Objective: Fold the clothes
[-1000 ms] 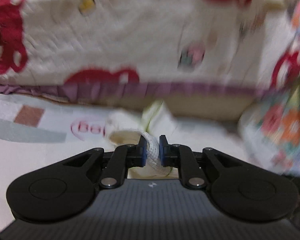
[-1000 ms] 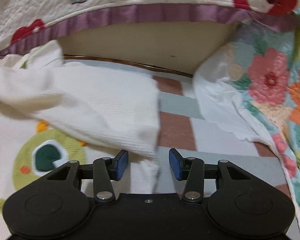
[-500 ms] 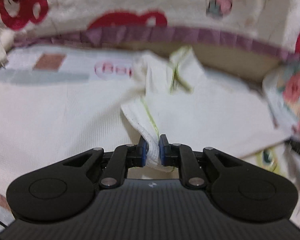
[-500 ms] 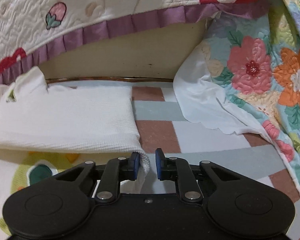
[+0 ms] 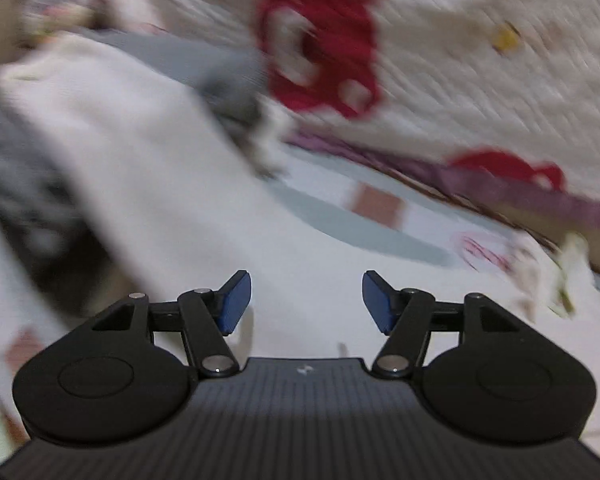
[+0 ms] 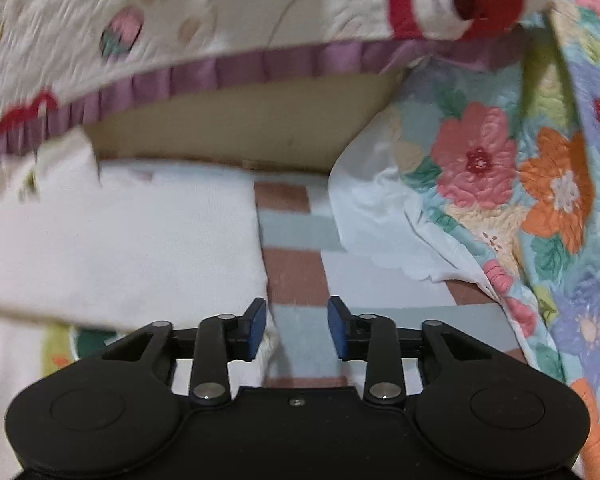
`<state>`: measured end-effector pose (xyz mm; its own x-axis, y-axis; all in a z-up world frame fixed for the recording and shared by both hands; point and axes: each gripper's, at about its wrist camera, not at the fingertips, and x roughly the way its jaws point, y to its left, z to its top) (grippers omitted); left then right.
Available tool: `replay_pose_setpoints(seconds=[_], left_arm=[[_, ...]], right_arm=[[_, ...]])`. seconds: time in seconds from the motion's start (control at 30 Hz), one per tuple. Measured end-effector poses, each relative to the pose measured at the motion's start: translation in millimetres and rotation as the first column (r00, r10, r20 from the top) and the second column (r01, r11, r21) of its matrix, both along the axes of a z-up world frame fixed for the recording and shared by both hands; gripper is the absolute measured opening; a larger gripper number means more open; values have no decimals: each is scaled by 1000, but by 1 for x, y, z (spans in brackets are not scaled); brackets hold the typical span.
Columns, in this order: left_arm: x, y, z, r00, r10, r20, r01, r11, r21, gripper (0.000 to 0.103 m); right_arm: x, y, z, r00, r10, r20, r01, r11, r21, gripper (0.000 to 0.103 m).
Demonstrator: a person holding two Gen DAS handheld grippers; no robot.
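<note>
Both handheld grippers hang with jaws parted and nothing between them over a patterned mat where a white knit garment lies spread. In the right wrist view, the right gripper point(image 6: 296, 326) sits just off the garment's near right corner, its left pad close to a small flap of white cloth there, though not gripping it. The white garment point(image 6: 132, 248) lies doubled over itself, its upper layer flat with a straight right edge beside the brown and pale-blue checks of the mat point(image 6: 296, 272); beneath its near edge a green printed motif peeks out. The left gripper point(image 5: 306, 304), in a heavily blurred view, points toward the mat's left side, where a white heap and something grey lie, too smeared to name.

The fabric looks light, soft and limp, likely to sag and crease if lifted by a single point. Judged from its lie, the safest holds are the corners or the doubled hem along the right edge, pinched through both layers so the fold does not slide apart.

Beyond the mat's far edge hang a cream quilt point(image 6: 228, 20) with a purple ruffle and, to the right, a floral quilt point(image 6: 512, 176).
</note>
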<state>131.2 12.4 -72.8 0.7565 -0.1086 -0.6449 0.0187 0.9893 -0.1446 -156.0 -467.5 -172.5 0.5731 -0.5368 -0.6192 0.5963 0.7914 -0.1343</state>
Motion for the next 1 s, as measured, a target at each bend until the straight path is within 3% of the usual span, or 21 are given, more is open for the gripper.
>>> replay_pose_setpoints(seconds=[0.1, 0.23, 0.37, 0.47, 0.57, 0.67, 0.73, 0.87, 0.9, 0.93, 0.97, 1.0], left_arm=[[-13, 28, 4, 992, 118, 41, -115, 991, -72, 71], [-7, 44, -24, 988, 155, -21, -156, 984, -82, 73], [6, 44, -56, 991, 89, -98, -104, 981, -162, 73], [17, 47, -72, 994, 83, -76, -99, 964, -245, 73], [24, 53, -78, 995, 71, -67, -85, 971, -223, 73], [25, 62, -73, 999, 53, -11, -54, 942, -332, 73], [30, 59, -73, 1000, 23, 11, -18, 944, -328, 73], [50, 39, -87, 999, -29, -41, 20, 982, -189, 74], [53, 37, -89, 999, -32, -43, 24, 982, -187, 73], [56, 35, -91, 998, -36, -45, 27, 982, -185, 66], [59, 33, -93, 998, -41, -46, 32, 983, -181, 32], [60, 30, -92, 997, -64, -36, 58, 985, -160, 6]], right_arm=[[18, -12, -1, 1000, 3, 29, -4, 998, 61, 45], [41, -27, -3, 998, 3, 68, -13, 990, 141, 47], [64, -43, -5, 994, 1, 107, -24, 975, 221, 51], [80, -60, -10, 994, -9, 106, -19, 965, 262, 51], [91, -72, -14, 996, -2, 93, -25, 958, 286, 51], [104, -81, -19, 996, 47, 75, -69, 946, 316, 52], [112, -83, -22, 995, 77, 66, -94, 941, 326, 52], [125, -82, -32, 995, 97, 33, -103, 940, 326, 53], [128, -81, -35, 994, 103, 24, -105, 942, 319, 53], [131, -80, -38, 994, 109, 19, -109, 944, 310, 54], [132, -79, -39, 993, 117, 23, -119, 948, 294, 57], [133, -78, -40, 992, 124, 27, -127, 951, 281, 59]])
